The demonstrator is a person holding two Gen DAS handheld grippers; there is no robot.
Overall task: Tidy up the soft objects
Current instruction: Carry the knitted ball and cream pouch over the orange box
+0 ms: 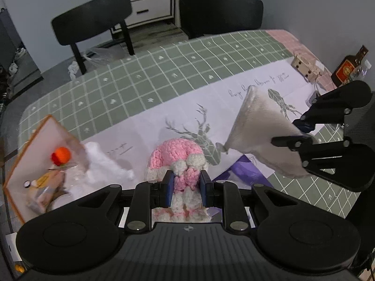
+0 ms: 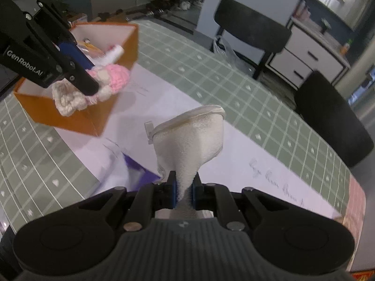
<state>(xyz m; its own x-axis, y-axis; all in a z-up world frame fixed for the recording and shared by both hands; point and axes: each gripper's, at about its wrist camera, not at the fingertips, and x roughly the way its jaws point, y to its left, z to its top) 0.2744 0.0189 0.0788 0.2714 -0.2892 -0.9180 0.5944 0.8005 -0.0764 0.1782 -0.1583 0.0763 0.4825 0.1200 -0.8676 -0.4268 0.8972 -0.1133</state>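
I am holding two soft things clear of the bench (image 1: 187, 65) at once. My left gripper (image 1: 187, 186) is clamping its jaws narrowly on a pink-and-white crocheted toy (image 1: 180, 161), whose long axis is running straight out along my fingers, the rounded pink end farthest from me. My right gripper (image 2: 183, 190) is pinching its jaws nearly together on the gathered end of a white fuzzy pouch (image 2: 194, 135), which is flaring outward to its zippered rim. The relation governing the coming move, as I judge it, is the bearing of the orange box (image 2: 77, 114): it is lying to the left of both loads, open side up, and the left gripper is much the nearer, its toy appearing in the right wrist view in front of the box's opening, though whether it is directly above it I cannot tell. The pouch is hanging well apart from the box, over the white printed sheet (image 1: 246, 89). The box already contains an orange ball (image 1: 61, 155) and a few wrapped items that are too blurred to identify. White fluff (image 1: 103, 164) beside the box is poorly defined, a purple item (image 2: 140, 173) under the pouch is largely hidden, and the box's near wall is cut off in the left wrist view.
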